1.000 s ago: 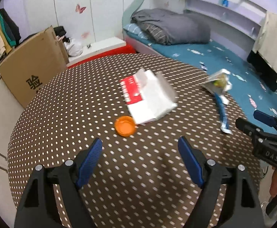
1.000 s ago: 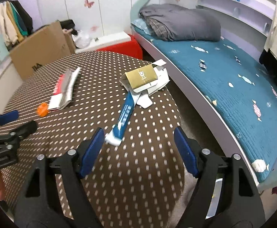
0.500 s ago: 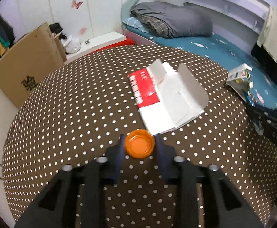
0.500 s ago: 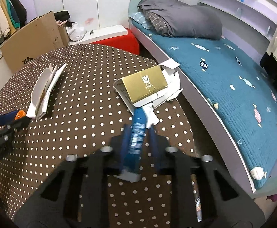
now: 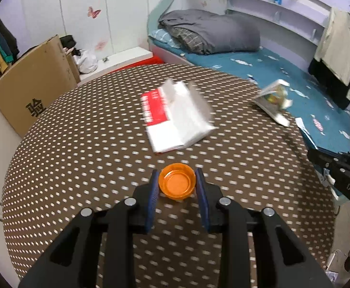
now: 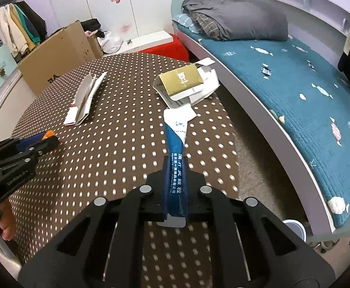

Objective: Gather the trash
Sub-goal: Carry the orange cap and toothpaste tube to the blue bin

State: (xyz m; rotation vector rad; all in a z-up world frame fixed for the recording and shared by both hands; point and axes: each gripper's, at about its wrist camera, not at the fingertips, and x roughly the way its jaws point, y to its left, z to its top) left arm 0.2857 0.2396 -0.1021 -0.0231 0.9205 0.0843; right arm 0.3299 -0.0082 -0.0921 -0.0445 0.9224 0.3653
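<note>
- Trash in two pieces is clamped: an orange bottle cap (image 5: 177, 184) sits open side up between the blue pads of the left tongs (image 5: 177, 180), which press on its rim from both sides, just over the dotted brown bench (image 5: 79, 144).
- Blue sachet (image 6: 175, 158), long and thin with white print, runs forward from between the right tongs (image 6: 175, 168), which are pinched together on its near half; its white far end lies on the bench.
- Just beyond that far end lies a gold and white flattened carton (image 6: 187, 86), near the bench edge on the bed side.
- Farther left on the bench lies a red and white flattened box (image 5: 175, 117), just past the cap and apart from it.
- In the right wrist view the left tongs show at the left edge with the cap's orange rim peeking out.
- Beside the bench stands a bed with a teal sheet (image 6: 294, 79) and a grey duvet (image 6: 237, 19); a cardboard box (image 5: 33, 84) leans behind the bench.
</note>
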